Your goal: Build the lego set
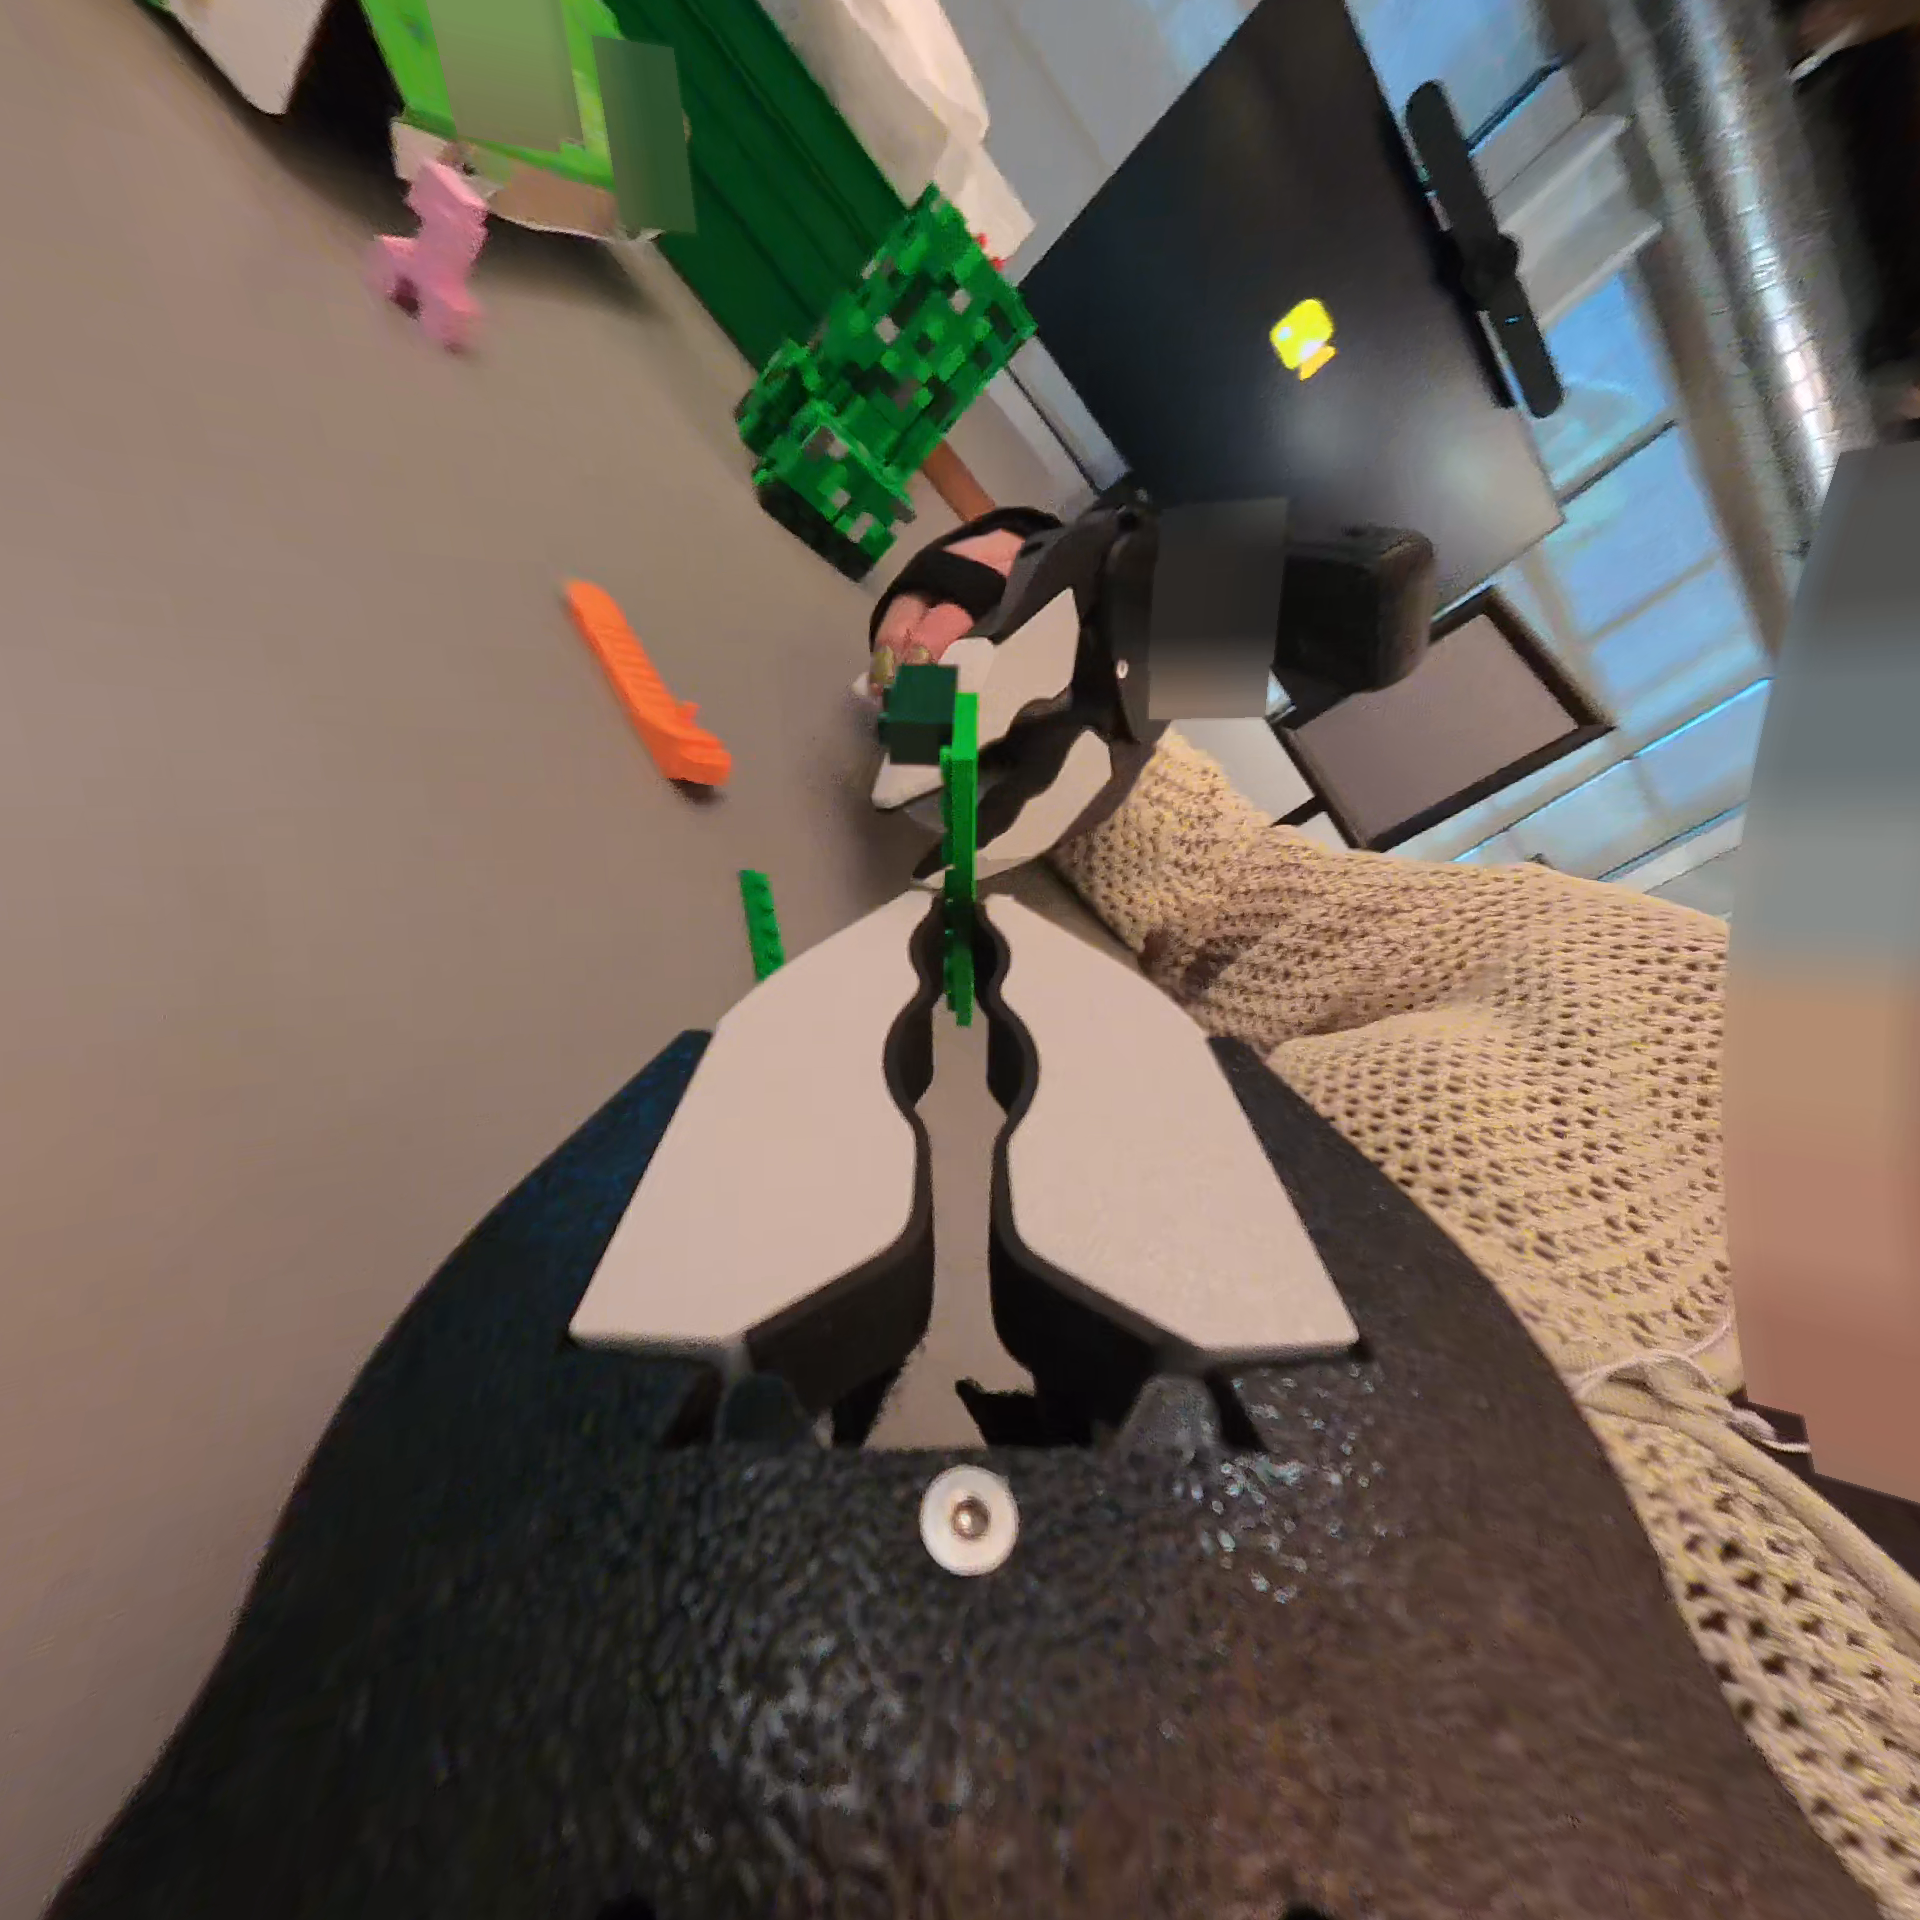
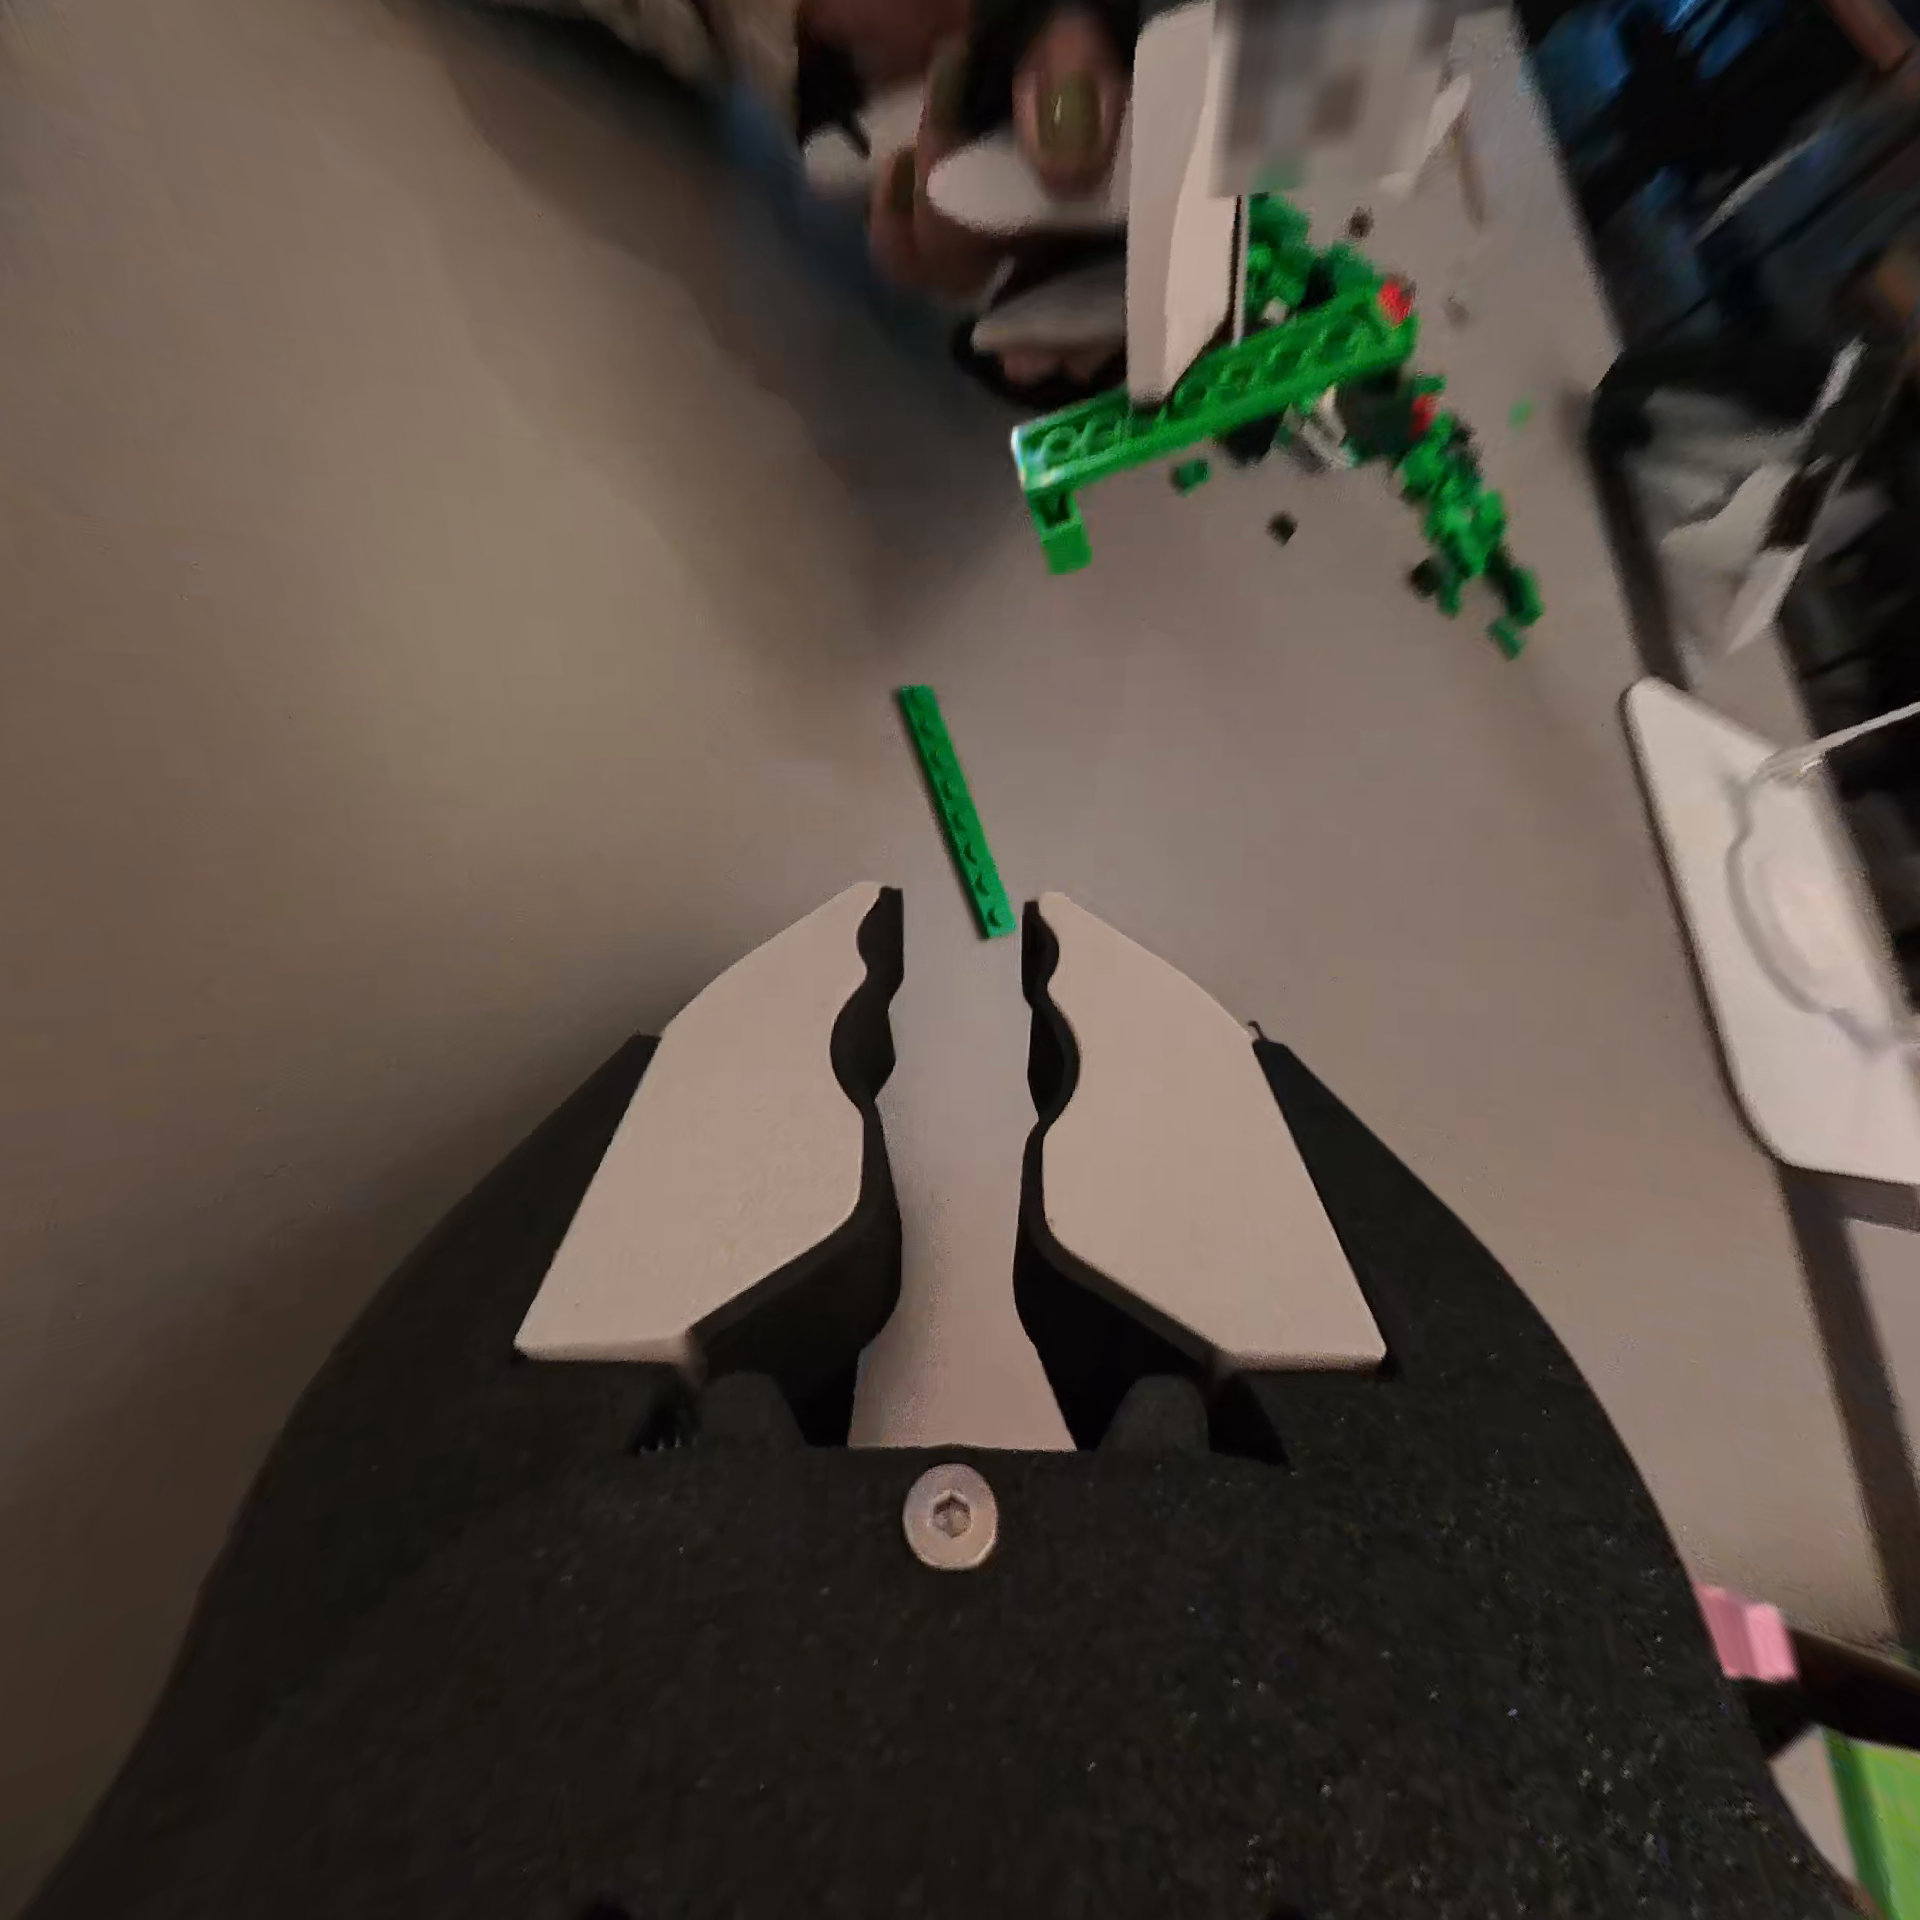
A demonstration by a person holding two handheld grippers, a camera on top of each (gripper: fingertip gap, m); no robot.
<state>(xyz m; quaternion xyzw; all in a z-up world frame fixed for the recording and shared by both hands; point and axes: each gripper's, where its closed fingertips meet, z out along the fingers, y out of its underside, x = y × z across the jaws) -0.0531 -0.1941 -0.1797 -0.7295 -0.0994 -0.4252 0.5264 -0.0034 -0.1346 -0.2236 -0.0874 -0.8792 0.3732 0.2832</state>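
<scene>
My left gripper (image 1: 958, 914) is shut on a long green plate (image 1: 961, 790), held edge-on above the grey table. A dark green brick (image 1: 916, 717) sits at the plate's far end. In the right wrist view the same plate (image 2: 1216, 405) hangs in the left gripper (image 2: 1169, 384). My right gripper (image 2: 961, 909) is open and empty, low over the table. A thin green plate (image 2: 956, 810) lies flat just ahead of its fingertips and also shows in the left wrist view (image 1: 761, 925). The right gripper (image 1: 878, 748) shows behind the held plate.
A built green lattice structure (image 1: 883, 384) stands at the back by a green box (image 1: 748, 197). An orange brick separator (image 1: 644, 681) and a pink figure (image 1: 431, 255) lie on the table. Loose green bricks (image 2: 1455, 499) are piled near a white tray (image 2: 1766, 935). About 10 cm separates my left fingertips from my right. My right gripper is the nearer one to the pink figure (image 1: 431, 255): about 20 cm, against 30 cm.
</scene>
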